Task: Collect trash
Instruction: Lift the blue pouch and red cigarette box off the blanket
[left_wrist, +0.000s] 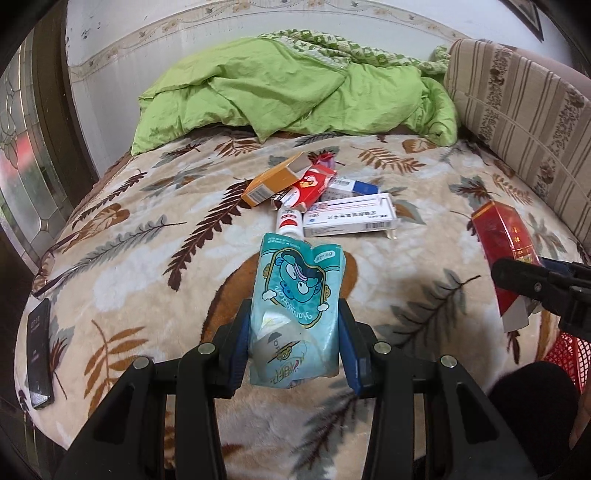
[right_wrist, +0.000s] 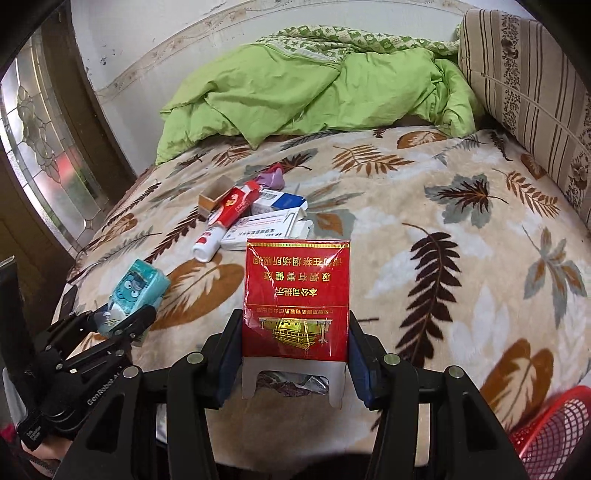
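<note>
Your left claw (left_wrist: 293, 347) pinches the soft, light pouch (left_wrist: 295, 306) by its sides; your right claw (right_wrist: 293, 354) clamps the crushable red pack (right_wrist: 296, 295). Basket (right_wrist: 554, 428) sits at four o'clock.

I see a teal tissue pack (left_wrist: 295, 306) printed with a blue cartoon face, and a red cigarette pack (right_wrist: 295, 299) with gold lettering. My grippers' pads (left_wrist: 349, 354) are blue on black. The blanket (left_wrist: 147, 236) is cream with brown and grey-green leaves, the quilt (left_wrist: 280, 88) lime green, the cushion (left_wrist: 517, 110) beige with brown stripes, the basket (right_wrist: 554, 428) red mesh
</note>
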